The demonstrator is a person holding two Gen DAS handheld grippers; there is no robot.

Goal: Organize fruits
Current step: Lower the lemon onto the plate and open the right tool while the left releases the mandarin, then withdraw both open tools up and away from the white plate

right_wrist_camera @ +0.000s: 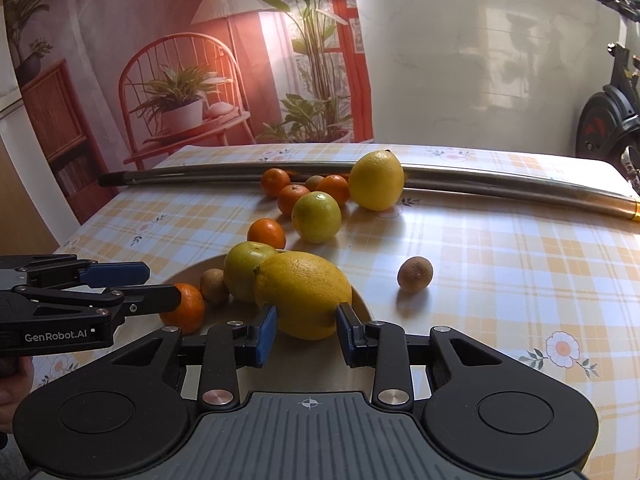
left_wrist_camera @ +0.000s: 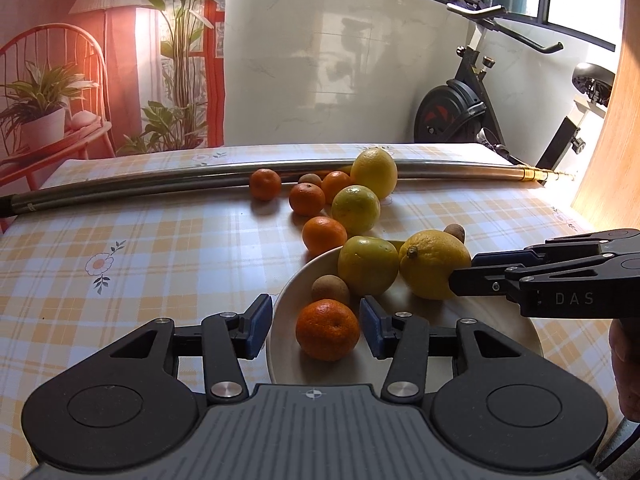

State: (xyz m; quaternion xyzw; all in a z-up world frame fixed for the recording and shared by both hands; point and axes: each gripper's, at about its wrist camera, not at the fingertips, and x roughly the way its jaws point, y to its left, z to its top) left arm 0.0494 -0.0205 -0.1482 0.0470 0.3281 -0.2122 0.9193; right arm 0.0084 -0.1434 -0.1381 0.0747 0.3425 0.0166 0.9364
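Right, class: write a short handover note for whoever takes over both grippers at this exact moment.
Left gripper: open, jaws either side of a mandarin in the plate, not clamped.
Right gripper: jaws against a lemon at the plate's rim; grip or release unclear.
Done: the plate holds the mandarin, a green citrus, one small brown fruit and the lemon.
Left on the tablecloth: four mandarins, a second lemon, a second green citrus, two small brown fruits.
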